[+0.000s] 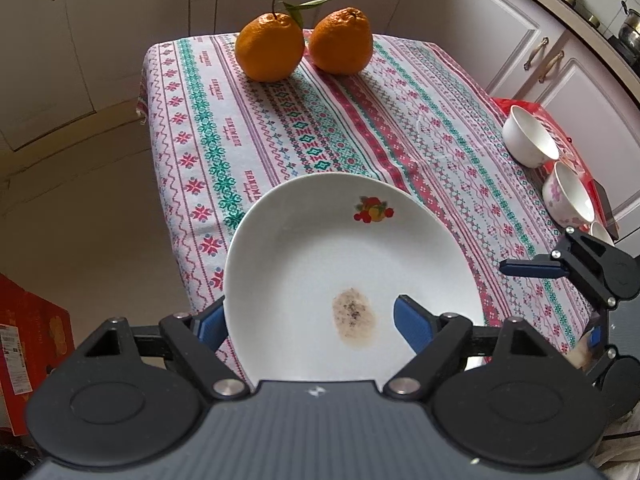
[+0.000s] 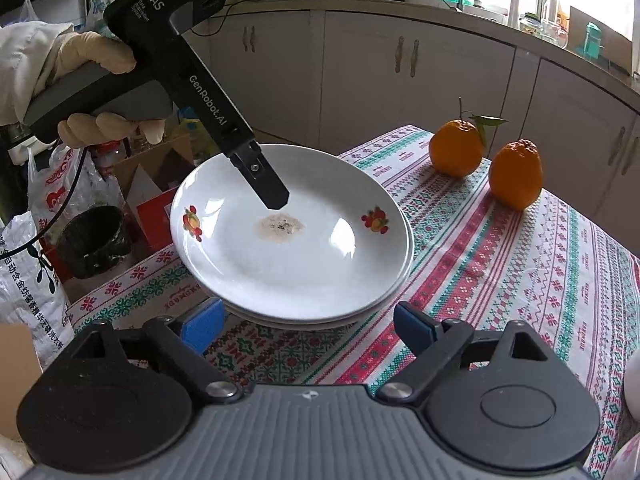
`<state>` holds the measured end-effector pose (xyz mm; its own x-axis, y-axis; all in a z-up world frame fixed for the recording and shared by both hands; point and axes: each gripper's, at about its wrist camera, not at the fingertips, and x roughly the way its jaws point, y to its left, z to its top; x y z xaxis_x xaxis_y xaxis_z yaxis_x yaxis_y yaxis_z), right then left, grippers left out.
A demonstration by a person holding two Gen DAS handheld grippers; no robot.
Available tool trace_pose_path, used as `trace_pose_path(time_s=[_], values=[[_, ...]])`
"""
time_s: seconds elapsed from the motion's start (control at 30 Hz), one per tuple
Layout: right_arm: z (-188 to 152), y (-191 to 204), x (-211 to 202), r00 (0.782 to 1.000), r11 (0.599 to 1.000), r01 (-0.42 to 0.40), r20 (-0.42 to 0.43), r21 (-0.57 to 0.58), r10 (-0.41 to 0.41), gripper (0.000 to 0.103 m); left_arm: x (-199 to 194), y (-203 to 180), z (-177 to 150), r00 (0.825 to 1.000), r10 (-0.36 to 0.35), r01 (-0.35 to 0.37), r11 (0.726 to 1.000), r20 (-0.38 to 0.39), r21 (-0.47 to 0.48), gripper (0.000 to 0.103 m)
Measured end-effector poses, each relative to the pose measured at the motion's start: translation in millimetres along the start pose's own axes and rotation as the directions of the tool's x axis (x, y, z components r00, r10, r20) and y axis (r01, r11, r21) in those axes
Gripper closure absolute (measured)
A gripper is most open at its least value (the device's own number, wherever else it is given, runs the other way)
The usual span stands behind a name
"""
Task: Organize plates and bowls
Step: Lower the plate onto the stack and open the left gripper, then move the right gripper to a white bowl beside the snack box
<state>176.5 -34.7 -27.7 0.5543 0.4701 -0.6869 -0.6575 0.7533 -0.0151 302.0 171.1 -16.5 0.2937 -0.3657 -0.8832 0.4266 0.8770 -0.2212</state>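
A white plate (image 1: 320, 256) with fruit decals and a brown stain lies on top of a second plate (image 2: 320, 318) at the near corner of the clothed table (image 1: 280, 120). My left gripper (image 1: 310, 326) is open and straddles the top plate's rim. One finger (image 2: 268, 184) hovers over the stain; the other sits outside and below the rim. My right gripper (image 2: 308, 326) is open just in front of the stack's near edge, touching nothing. It also shows in the left wrist view as the right gripper (image 1: 560, 304). A plain white bowl (image 1: 528, 136) and a flowered bowl (image 1: 568, 196) stand at the table's right edge.
Two oranges (image 1: 270, 48) (image 1: 340, 40) stand at the far end of the table. A red bag (image 1: 520, 106) lies under the bowls. Beside the table are a black bin (image 2: 94, 240), a red box (image 1: 28, 352) and bags. Cabinets line the walls.
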Motion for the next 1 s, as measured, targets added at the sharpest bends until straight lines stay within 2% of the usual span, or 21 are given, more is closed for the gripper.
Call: trace_pose_path(time_s=[0.13,0.23,0.33,0.5,0.67,0.8,0.87,1.0], values=[[-1,-2,-4,1.0,1.0,0.011,0.005,0.008,-0.011,0.008,1,0,-1,0.999,0.044,-0.043,0.999,-0.006,0.008,0.018],[-3,-4,-7,1.0,1.0,0.022,0.006,0.009,-0.022,0.004,-1,-3,-1,0.999,0.042,-0.042,0.999,0.006,0.018,0.016],[-6,-7,-10,0.999,0.999,0.034,0.004,0.016,-0.034,0.001,-6,-10,0,0.998,0.061,-0.062,0.997,0.035,0.037,0.016],[-9,-16,-18,0.998,0.997,0.068,0.0,0.039,-0.068,0.0,-16,-37,-3,0.986,0.125,-0.137,0.984,0.113,0.114,0.013],[-14,-20,-35,0.993,0.992,0.118,0.008,0.048,-0.119,0.0,-24,-81,-17,0.961,0.177,-0.224,0.95,0.213,0.218,0.012],[-22,-21,-55,0.987,0.986,0.159,0.014,0.057,-0.16,0.0,-31,-121,-35,0.929,0.183,-0.273,0.927,0.322,0.259,0.01],[-27,-23,-63,0.984,0.981,0.178,0.002,0.071,-0.179,0.0,-32,-138,-44,0.915,0.178,-0.281,0.925,0.362,0.255,0.01],[-45,-30,-87,0.982,0.976,0.191,-0.008,0.108,-0.191,0.0,-35,-173,-65,0.894,0.125,-0.253,0.933,0.43,0.255,0.008]])
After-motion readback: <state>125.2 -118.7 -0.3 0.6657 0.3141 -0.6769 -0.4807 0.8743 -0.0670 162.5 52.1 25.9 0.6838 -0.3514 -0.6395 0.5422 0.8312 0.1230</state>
